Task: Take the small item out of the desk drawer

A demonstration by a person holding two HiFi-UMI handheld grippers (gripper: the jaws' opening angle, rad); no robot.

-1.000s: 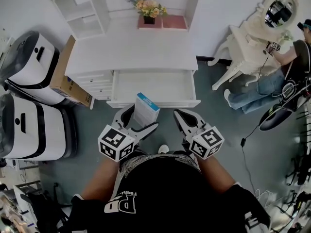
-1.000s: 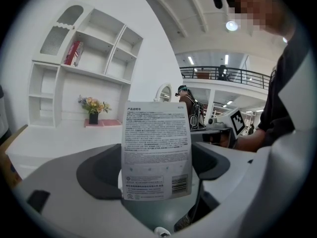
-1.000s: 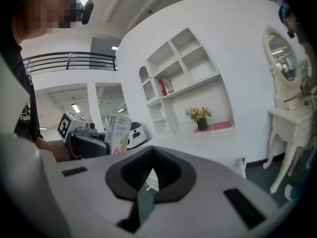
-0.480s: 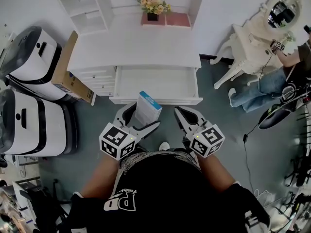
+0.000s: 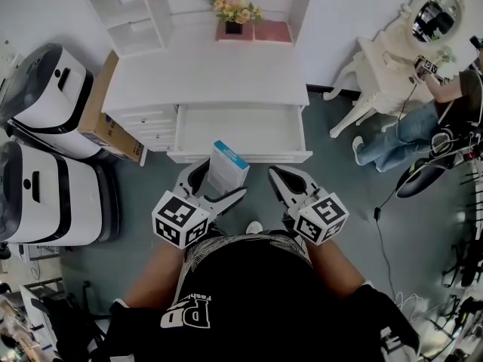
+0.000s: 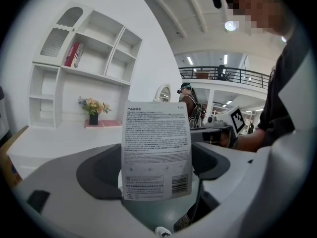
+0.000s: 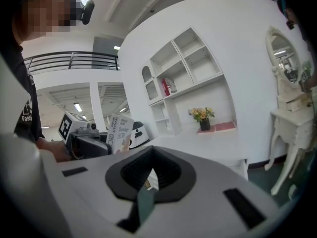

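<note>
A small white box with a blue top [image 5: 228, 168] stands upright between the jaws of my left gripper [image 5: 219, 183], which is shut on it just in front of the open desk drawer [image 5: 241, 155]. In the left gripper view the box's printed back [image 6: 156, 152] fills the middle, pinched at its lower part by the left gripper [image 6: 156, 170]. My right gripper [image 5: 285, 181] hovers beside it on the right, shut with nothing in it. In the right gripper view the jaws of the right gripper [image 7: 148, 178] meet, and the box [image 7: 119, 133] shows at left. The drawer's inside looks bare.
The white desk [image 5: 207, 74] carries a flower pot [image 5: 232, 10] and a pink tray [image 5: 273, 32] at its back. A cardboard box [image 5: 102, 119] and two white machines [image 5: 45, 96] stand at left. At right are a white vanity table [image 5: 392, 59] and a seated person [image 5: 423, 127].
The head view has wobbled slightly. Both grippers and the held box stay where they were in front of the drawer.
</note>
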